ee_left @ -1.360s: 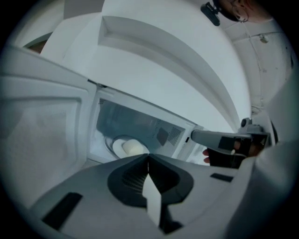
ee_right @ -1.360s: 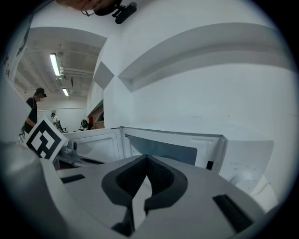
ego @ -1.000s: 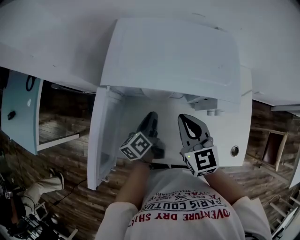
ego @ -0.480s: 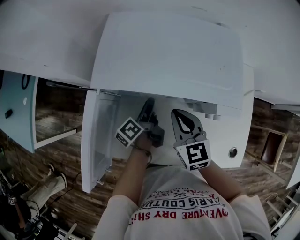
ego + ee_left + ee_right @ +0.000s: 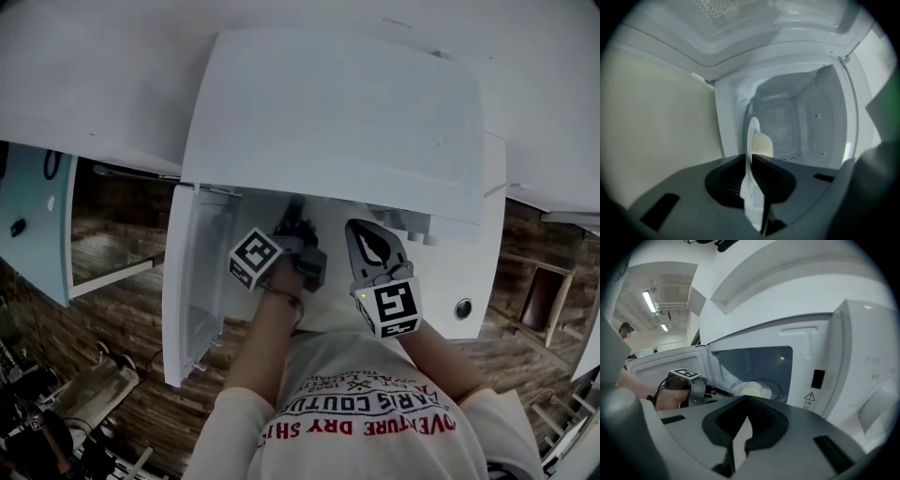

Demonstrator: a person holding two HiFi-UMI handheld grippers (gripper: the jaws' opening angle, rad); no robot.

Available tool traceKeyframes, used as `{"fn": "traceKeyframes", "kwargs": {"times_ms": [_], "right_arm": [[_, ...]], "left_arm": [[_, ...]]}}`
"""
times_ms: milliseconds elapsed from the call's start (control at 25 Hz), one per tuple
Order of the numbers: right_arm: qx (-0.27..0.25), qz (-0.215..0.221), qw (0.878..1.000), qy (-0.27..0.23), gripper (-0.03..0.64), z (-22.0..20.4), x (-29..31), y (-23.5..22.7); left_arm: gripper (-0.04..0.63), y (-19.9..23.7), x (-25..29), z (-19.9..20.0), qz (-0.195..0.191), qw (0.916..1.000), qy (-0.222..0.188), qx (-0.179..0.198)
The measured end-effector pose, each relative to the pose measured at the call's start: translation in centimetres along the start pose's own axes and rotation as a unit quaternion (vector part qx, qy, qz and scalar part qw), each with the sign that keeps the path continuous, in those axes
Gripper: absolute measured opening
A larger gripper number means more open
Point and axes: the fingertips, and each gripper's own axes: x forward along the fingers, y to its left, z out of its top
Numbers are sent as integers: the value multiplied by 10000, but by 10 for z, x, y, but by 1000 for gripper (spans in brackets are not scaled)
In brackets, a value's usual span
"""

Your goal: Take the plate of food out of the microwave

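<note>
One microwave (image 5: 337, 112) held one plate (image 5: 753, 133) of food (image 5: 762, 145); the left gripper (image 5: 751, 158), its jaws just closing, pinched the plate's rim. The right gripper (image 5: 747, 400) was closed, empty.

Dark grey left claw (image 5: 749, 156), matching right claw (image 5: 746, 398), black-and-white marker cubes (image 5: 257, 259), white T-shirt (image 5: 375, 370), red and black lettering (image 5: 366, 427)

The shirt (image 5: 370, 414) is showing upside-down print: "ADVENTURE DRY SH…" and "PARIS COUTU…". The microwave (image 5: 862, 380) is carrying a warning-triangle sticker (image 5: 809, 397) w/ words too tiny to read.
</note>
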Motion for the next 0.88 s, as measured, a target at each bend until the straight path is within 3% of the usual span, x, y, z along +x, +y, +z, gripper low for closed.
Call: {"fn": "traceKeyframes", "kwargs": {"times_ms": [160, 320, 600, 880], "right_arm": [[-44, 21, 10000, 18, 5, 0, -1, -2], [-67, 62, 10000, 27, 5, -2, -4, 1], [-122, 113, 9999, 23, 5, -3, -11, 7], [-117, 44, 9999, -24, 5, -4, -24, 8]], "left_arm": [[17, -5, -2, 0, -201, 9995, -21, -226], [12, -13, -7, 0, -380, 9993, 12, 27], [12, -13, -30, -7, -583, 9983, 32, 86], [12, -35, -61, -16, -1125, 9932, 82, 272]]}}
